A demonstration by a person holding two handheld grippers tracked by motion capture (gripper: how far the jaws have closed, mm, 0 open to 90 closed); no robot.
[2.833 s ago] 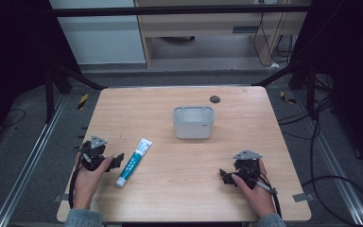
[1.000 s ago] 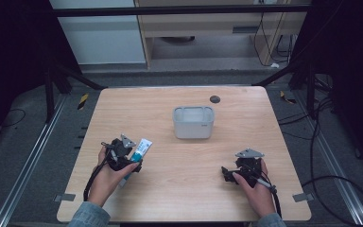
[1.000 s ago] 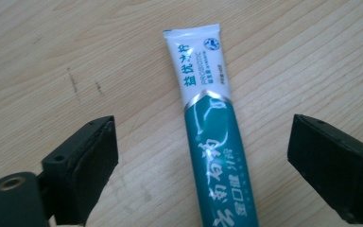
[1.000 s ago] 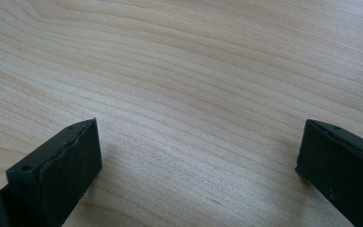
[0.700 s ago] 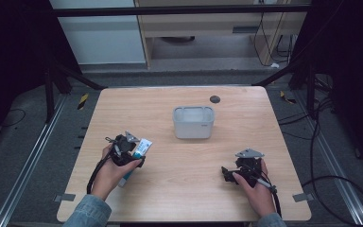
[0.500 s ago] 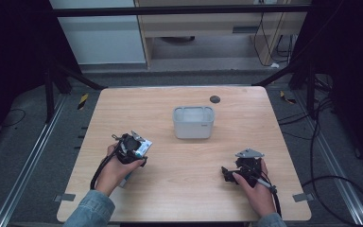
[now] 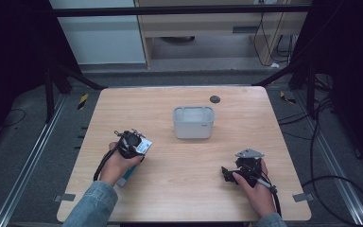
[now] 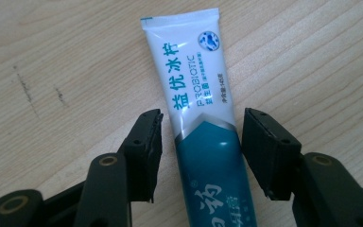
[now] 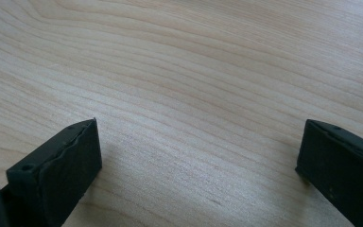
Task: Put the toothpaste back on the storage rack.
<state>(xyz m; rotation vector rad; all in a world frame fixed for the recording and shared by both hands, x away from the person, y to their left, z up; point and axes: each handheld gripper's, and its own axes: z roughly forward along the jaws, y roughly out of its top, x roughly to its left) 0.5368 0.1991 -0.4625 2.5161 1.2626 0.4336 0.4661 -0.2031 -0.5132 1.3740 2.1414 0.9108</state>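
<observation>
A white and teal toothpaste tube (image 8: 194, 85) lies flat on the wooden table (image 7: 179, 189), its crimped white end pointing away from me. My left gripper (image 8: 201, 125) straddles the tube where white meets teal. Its jaws have just been closing, and a thin gap still shows on each side, so the pads are not pressing. From above, the left gripper (image 7: 132, 144) sits over the tube (image 7: 144, 147), whose teal end (image 7: 125, 177) pokes out by the hand. My right gripper (image 7: 227, 174) rests open at the near right, bare wood between its jaws (image 9: 198, 127).
A grey rectangular bin (image 7: 193, 122) stands in the middle of the table, beyond both hands. A small dark round object (image 7: 214, 99) lies near the far edge. Dark frame rails and cables surround the table.
The left hand has come in from the left edge and settled over the tube, and its jaws have narrowed around it. The right hand has stayed where it was.
</observation>
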